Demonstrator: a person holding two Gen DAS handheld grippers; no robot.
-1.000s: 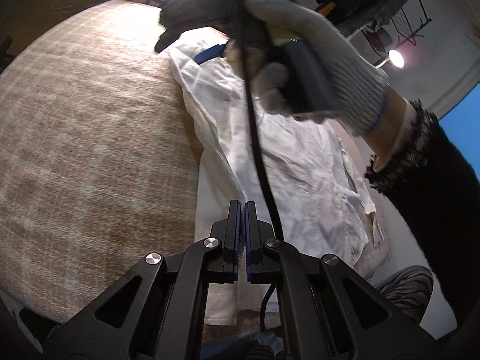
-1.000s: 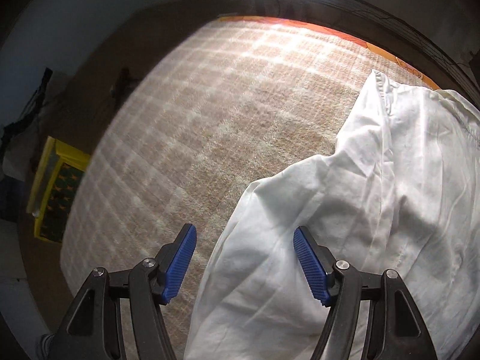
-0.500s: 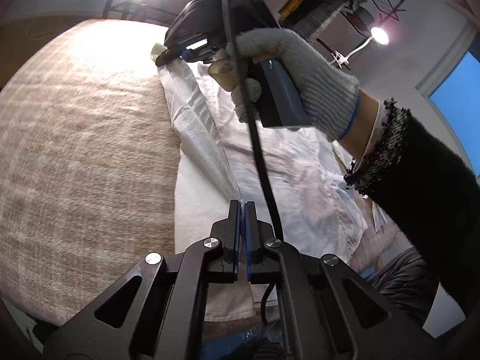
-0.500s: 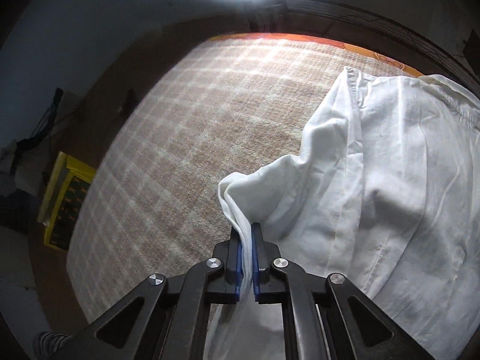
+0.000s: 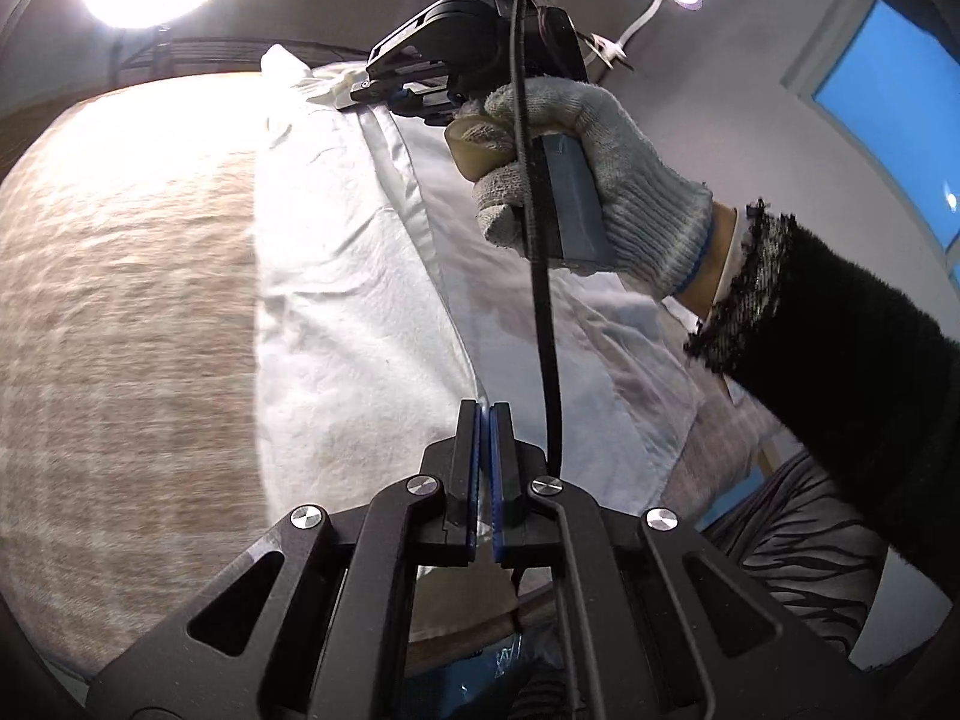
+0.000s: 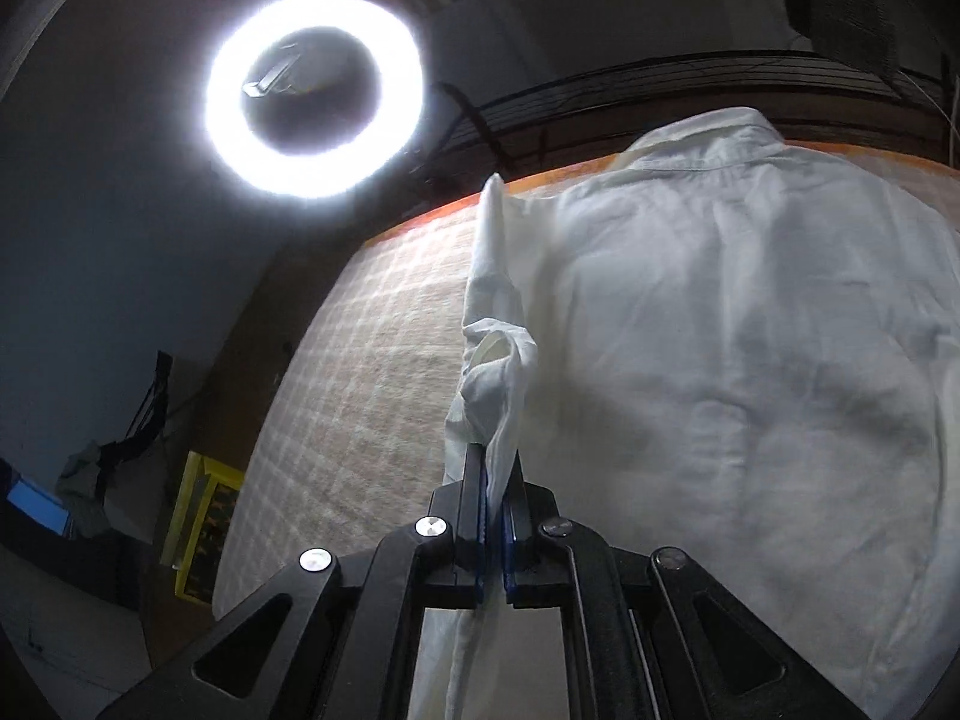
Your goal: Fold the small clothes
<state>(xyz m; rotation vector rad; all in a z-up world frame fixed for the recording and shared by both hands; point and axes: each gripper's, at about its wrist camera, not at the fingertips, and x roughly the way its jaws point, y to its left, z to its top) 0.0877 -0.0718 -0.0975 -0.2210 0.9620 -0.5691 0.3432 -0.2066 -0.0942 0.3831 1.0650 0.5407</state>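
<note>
We see the white shirt (image 6: 750, 360) lying on the checked cloth (image 6: 372, 396), filling the side from 12 to 5 o'clock. Our right gripper (image 6: 493, 516) has its fingers pinched tight on the shirt's edge at 6 o'clock. Our left gripper (image 5: 483, 468) is pinched tight on the shirt's fold (image 5: 420, 222) too. A gloved hand (image 5: 600, 168) sits at 1 o'clock.

Shirt (image 6: 750, 360) on checked cloth (image 6: 372, 372)

the checked cloth (image 5: 120, 300) left of the white shirt (image 5: 336, 312) lies bare and free to pass, while the gloved hand (image 5: 576, 168) and its black cable (image 5: 543, 312) block the way above the shirt.
</note>
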